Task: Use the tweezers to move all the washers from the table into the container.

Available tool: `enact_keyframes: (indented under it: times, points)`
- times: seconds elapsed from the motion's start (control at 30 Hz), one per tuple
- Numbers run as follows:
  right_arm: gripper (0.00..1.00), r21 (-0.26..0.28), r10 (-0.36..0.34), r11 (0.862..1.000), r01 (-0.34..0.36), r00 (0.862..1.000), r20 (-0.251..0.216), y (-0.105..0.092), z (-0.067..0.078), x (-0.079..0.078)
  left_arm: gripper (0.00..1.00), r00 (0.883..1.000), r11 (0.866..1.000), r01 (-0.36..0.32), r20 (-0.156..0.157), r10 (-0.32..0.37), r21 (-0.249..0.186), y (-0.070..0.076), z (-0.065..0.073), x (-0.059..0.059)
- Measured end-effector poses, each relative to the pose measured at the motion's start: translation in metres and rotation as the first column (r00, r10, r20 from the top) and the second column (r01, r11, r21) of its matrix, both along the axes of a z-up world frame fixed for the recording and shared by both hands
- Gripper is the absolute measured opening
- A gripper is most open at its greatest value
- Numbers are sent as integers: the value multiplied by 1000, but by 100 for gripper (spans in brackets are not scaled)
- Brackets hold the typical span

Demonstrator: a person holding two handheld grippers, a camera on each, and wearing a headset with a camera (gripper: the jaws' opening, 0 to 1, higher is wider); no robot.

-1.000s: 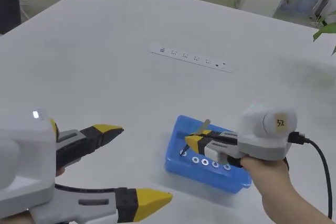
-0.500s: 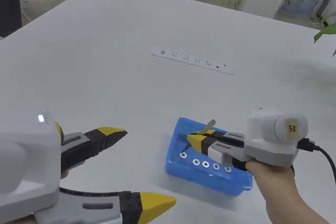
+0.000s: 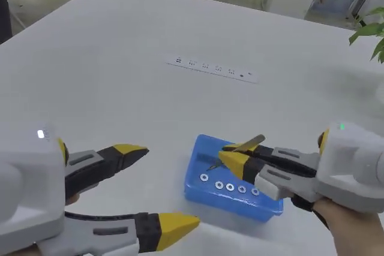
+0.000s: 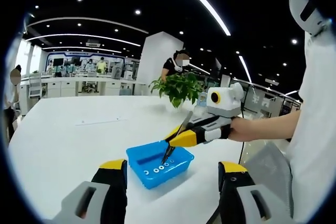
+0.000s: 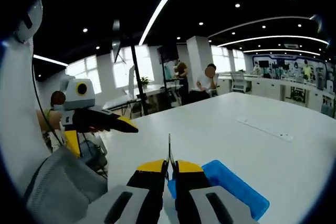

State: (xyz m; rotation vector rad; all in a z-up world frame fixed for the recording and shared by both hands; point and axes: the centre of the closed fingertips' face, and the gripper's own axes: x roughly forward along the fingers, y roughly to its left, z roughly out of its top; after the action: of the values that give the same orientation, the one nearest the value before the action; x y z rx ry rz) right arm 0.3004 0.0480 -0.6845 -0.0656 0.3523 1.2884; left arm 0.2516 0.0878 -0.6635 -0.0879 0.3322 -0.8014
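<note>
fingers of right gripper (image 3: 231,159) clamp tweezers (image 3: 251,142), tip over container (image 3: 227,202); left gripper (image 3: 170,187) fingers wide apart, empty.

The right gripper (image 3: 231,159) has eased the tweezers (image 3: 251,142) up off the washers (image 3: 230,187).

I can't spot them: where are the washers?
Head view: the washers lie in a row inside the blue container, near the tweezers in the right gripper.
</note>
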Motion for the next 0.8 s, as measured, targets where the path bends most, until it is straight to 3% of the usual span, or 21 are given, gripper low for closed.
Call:
enact_keyframes:
  times: [0.07, 0.17, 0.37, 0.53, 0.63, 0.77, 0.8]
  points:
    - [3, -32, 69, 997, -69, 998, 1, 1, -6, -18, 69, 1000, 1000, 7, 8, -7, -1, -2, 2, 1]
    - [3, -69, 173, 982, -174, 985, -18, 6, -16, -47, 66, 999, 1000, 28, 19, -28, -10, -7, 7, 3]
    - [3, -103, 273, 956, -276, 961, -41, 12, -25, -78, 66, 993, 993, 114, 26, -114, -2, -27, 10, 2]
    - [3, -132, 330, 934, -331, 943, -28, 17, -27, -91, 62, 984, 985, 174, 37, -174, -7, -44, 14, 0]
    - [3, -131, 342, 931, -342, 939, -20, 20, -26, -93, 57, 975, 976, 217, 43, -216, 3, -55, 14, -2]
    - [2, -129, 344, 931, -341, 939, -4, 21, -23, -93, 43, 961, 963, 269, 57, -269, 6, -65, 16, -7]
    - [2, -130, 344, 931, -341, 939, 0, 21, -23, -92, 35, 956, 958, 286, 61, -286, 13, -66, 15, -8]
